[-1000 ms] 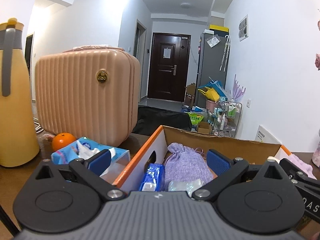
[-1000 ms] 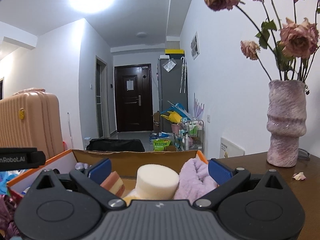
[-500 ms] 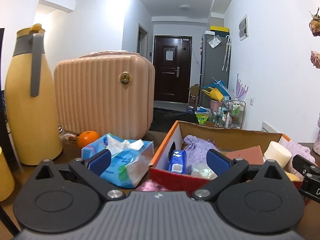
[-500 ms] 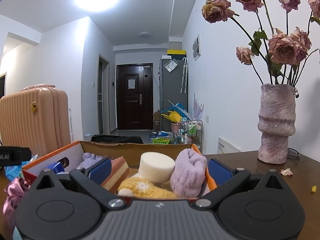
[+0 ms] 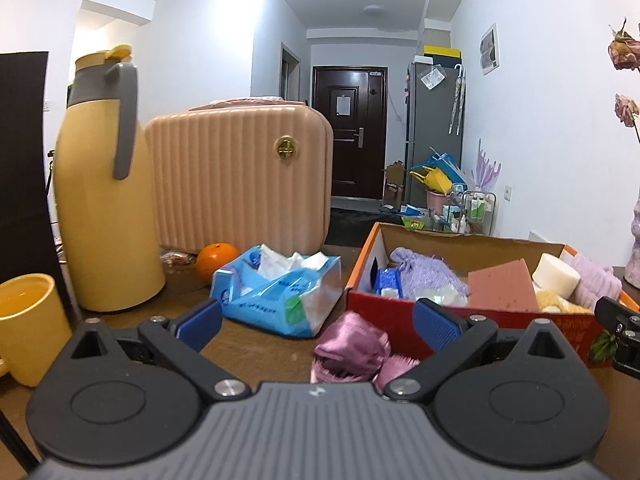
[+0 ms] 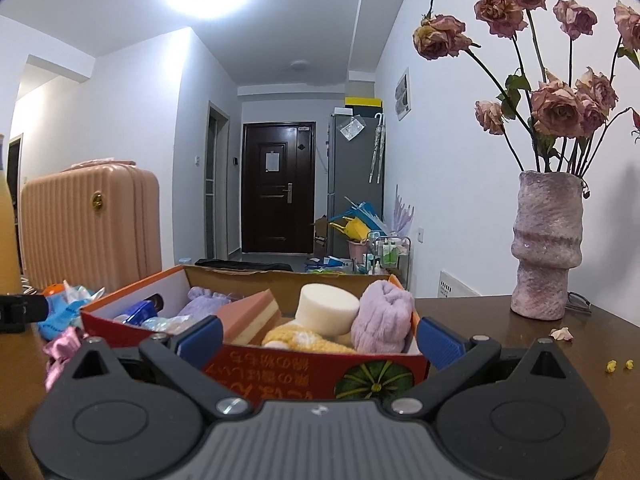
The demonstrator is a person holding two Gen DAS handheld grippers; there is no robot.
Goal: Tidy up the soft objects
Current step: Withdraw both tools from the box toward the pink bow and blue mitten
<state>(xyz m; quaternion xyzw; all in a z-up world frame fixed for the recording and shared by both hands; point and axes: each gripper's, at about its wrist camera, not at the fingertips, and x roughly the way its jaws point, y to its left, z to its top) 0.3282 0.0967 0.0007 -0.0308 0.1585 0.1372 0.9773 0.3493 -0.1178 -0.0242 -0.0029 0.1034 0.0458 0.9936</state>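
A red and orange cardboard box [image 5: 404,309] [image 6: 280,372] stands on the brown table, filled with soft things: a lilac knit pouch [image 5: 424,276], a pink sponge block [image 6: 248,316], a white foam cylinder [image 6: 328,310], a lilac towel roll [image 6: 384,318] and a yellow fluffy item [image 6: 304,338]. A pink satin scrunchie [image 5: 352,350] lies on the table in front of the box. My left gripper [image 5: 318,326] is open just before the scrunchie, with nothing between its fingers. My right gripper [image 6: 320,338] is open and empty, facing the box's front wall.
A blue tissue pack [image 5: 280,290], an orange [image 5: 216,256], a yellow jug [image 5: 100,184], a yellow mug [image 5: 28,328] and a peach case [image 5: 240,176] crowd the left. A purple vase [image 6: 546,244] of dried roses stands right, with fallen petals [image 6: 560,333] near it.
Both grippers have drawn back from over the box toward the table's near side. The scrunchie and the box's front wall have come into view. Both stay open.
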